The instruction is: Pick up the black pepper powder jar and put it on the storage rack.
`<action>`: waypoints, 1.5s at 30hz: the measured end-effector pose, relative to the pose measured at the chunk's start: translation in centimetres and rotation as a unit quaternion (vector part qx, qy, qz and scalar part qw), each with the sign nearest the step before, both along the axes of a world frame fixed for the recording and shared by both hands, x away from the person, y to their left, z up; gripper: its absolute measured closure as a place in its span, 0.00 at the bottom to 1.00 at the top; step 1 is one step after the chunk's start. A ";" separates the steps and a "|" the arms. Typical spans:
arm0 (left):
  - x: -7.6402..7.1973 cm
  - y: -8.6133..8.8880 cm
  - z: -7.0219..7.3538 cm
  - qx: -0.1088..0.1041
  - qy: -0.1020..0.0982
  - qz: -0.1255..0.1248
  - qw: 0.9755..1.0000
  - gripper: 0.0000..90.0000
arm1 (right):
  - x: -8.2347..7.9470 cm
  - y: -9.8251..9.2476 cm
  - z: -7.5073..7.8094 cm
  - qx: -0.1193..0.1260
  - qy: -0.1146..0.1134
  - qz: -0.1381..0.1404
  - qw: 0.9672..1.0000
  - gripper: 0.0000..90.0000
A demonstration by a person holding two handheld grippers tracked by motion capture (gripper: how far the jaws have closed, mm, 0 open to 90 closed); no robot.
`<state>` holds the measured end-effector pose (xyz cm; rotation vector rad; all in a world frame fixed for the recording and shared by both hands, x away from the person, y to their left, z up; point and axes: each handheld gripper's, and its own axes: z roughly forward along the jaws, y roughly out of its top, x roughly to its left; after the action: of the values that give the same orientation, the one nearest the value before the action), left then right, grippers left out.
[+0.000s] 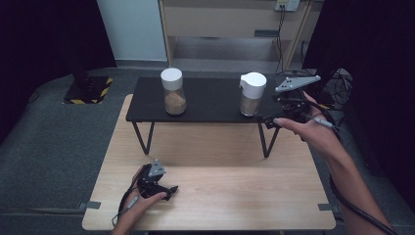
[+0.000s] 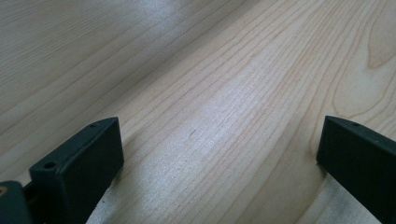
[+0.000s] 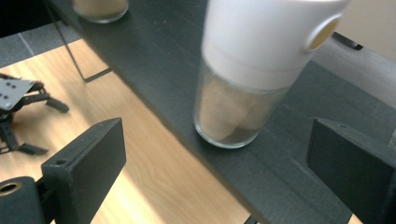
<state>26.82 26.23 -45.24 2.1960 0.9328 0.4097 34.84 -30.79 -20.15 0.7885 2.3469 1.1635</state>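
Jaws of the right gripper (image 1: 270, 120) are spread wide and nothing is held between them; in the right gripper view the two black jaws stand well apart, with the nearer jar (image 3: 252, 70) seen beyond the gap, not touched by either one. That gripper is held in the right hand (image 1: 313, 129) at the right end of the black shelf (image 1: 205, 110), just beside the jar. The jar is set upright on the shelf — clear glass, a white lid, a tan filling reaching about halfway up. A round yellowish spot is seen on the lid's side, but no writing can be read on it.

The left gripper (image 1: 169, 191) is rested low over the wooden table (image 1: 235, 196), in the left hand (image 1: 139, 205). Its jaws are likewise parted wide, and bare wood grain is all that lies between them in the left gripper view.

A second jar (image 1: 173, 91) with a white lid is stood toward the left of the shelf, well apart from the first — in the right gripper view it is cut off at the top edge. No label or brand can be made out on either jar.
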 end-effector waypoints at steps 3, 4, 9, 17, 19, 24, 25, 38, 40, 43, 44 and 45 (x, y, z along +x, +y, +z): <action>0.0 0.0 0.0 0.000 0.000 0.000 1.000 0.00 | -0.6 0.3 0.0 -0.012 0.003 0.003 1.000 0.06; 0.0 0.0 0.0 0.000 0.000 0.000 1.000 0.00 | -0.8 0.4 0.0 -0.016 0.006 0.005 1.000 0.06; 0.0 0.0 0.0 0.000 0.000 0.000 1.000 0.00 | -1.8 0.9 -0.4 -0.034 0.012 0.019 0.999 0.07; 0.0 0.0 0.0 0.000 0.000 0.000 1.000 0.00 | -2.5 2.2 -1.7 -0.065 0.036 0.031 0.997 0.07; 0.0 0.0 0.0 0.000 0.000 0.000 1.000 0.00 | -2.7 2.6 -2.1 -0.072 0.039 0.037 0.996 0.07; 0.0 0.0 0.0 0.000 0.000 0.000 1.000 0.00 | -2.8 3.5 -3.2 -0.087 0.051 0.042 0.994 0.08; 0.0 0.0 0.0 0.000 0.000 0.000 1.000 0.00 | -2.7 3.5 -3.5 -0.089 0.053 0.043 0.994 0.08; 0.0 0.0 0.0 0.000 0.000 0.000 1.000 0.00 | -2.1 4.1 -6.6 -0.098 0.078 0.046 0.991 0.08; 0.0 0.0 0.0 0.000 0.000 0.000 1.000 0.00 | -2.0 4.1 -6.9 -0.098 0.080 0.046 0.991 0.08; 0.0 0.0 0.0 0.000 0.000 0.000 1.000 0.00 | -1.9 4.2 -7.5 -0.099 0.083 0.045 0.991 0.08; 0.0 0.0 0.0 0.000 0.000 0.000 1.000 0.00 | -1.9 4.2 -7.7 -0.100 0.084 0.044 0.990 0.08; 0.0 0.0 0.0 0.000 0.000 0.000 1.000 0.00 | -1.9 4.3 -7.8 -0.100 0.084 0.044 0.990 0.08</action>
<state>26.82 26.23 -45.23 2.1965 0.9334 0.4091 32.94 -26.52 -27.99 0.7442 2.6122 0.9060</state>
